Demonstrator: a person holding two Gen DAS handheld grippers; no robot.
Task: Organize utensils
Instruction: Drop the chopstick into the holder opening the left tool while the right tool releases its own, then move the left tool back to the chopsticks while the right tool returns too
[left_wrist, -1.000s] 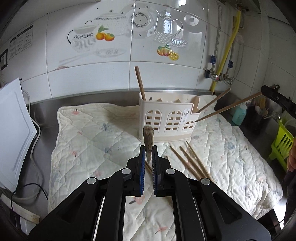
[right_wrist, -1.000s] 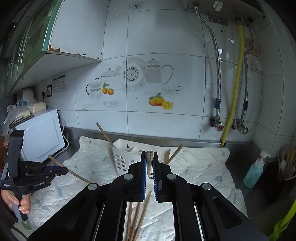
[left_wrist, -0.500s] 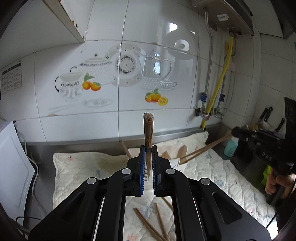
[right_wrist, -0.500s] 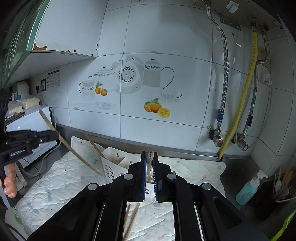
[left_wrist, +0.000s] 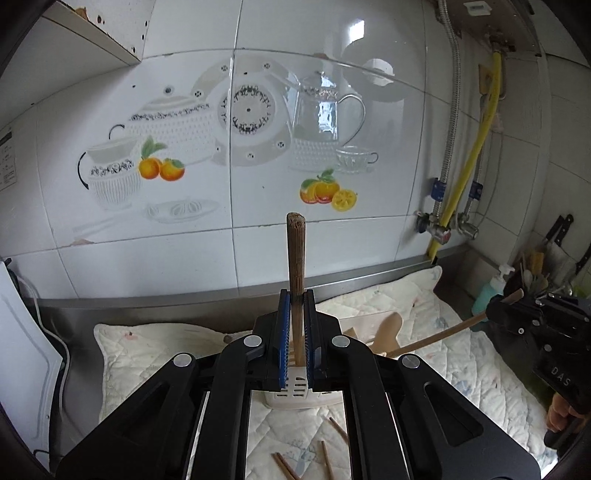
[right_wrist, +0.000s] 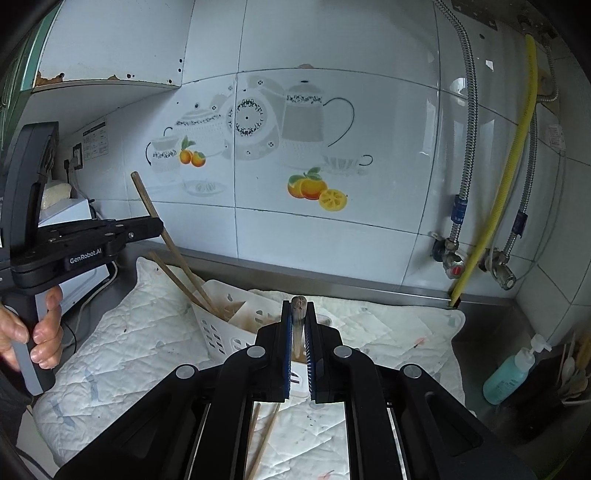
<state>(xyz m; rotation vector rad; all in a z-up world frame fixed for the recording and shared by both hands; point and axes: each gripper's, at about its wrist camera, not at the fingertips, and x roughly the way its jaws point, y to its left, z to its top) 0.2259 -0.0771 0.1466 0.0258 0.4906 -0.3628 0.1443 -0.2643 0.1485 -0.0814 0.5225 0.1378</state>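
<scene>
both grippers holding chopsticks over the utensil caddy (right_wrist: 229, 325)
left gripper (left_wrist: 296, 321) is clamping a chopstick (left_wrist: 295, 254); right gripper (right_wrist: 298, 332) is clamping another chopstick (right_wrist: 297, 308).

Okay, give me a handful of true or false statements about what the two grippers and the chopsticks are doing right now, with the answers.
1. Each gripper holds a chopstick. True: the left gripper and the right gripper each have jaws shut on one.
2. The white utensil holder is empty. False: a chopstick already leans in it.
3. Loose chopsticks lie on the quilted mat. True.
4. The utensil holder stands on bare steel. False: it stands on the quilted mat.
5. The hose on the wall is red. False: it is yellow.
</scene>
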